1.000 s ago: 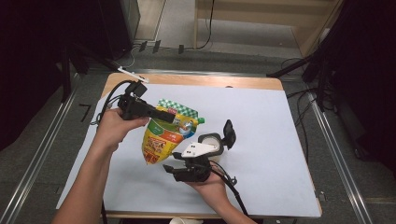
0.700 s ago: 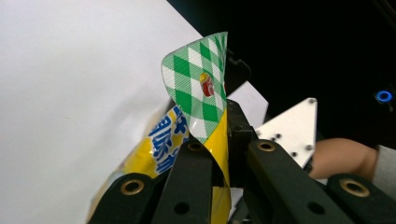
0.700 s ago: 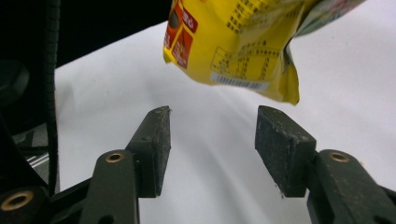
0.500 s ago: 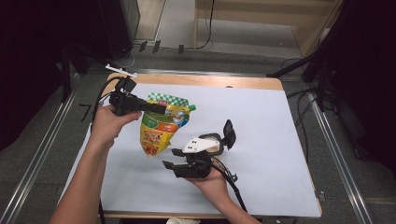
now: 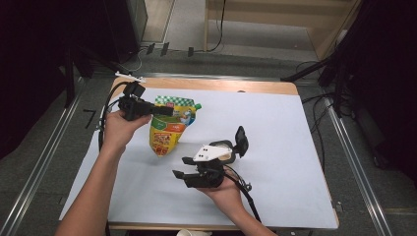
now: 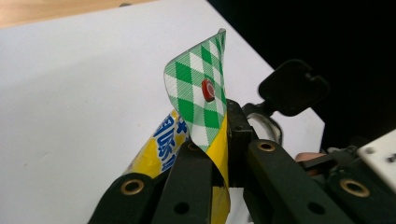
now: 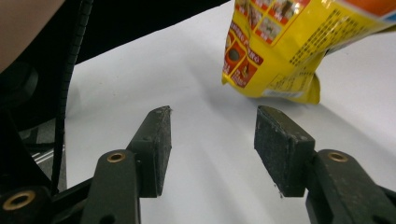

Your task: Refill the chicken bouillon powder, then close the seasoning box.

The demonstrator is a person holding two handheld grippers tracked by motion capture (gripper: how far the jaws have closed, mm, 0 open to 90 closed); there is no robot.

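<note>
Nearest you, your right gripper [image 5: 184, 177] is hovering low over the table [image 5: 295, 147], jaws spread and holding nothing. Beyond it, the pouch [image 5: 167, 132] is hanging with its bottom edge at the table, pinched at its checked top by your left gripper [image 5: 167, 111]. It is looking light, soft and slick, so you are probably best gripping the flat sealed edges.
</note>
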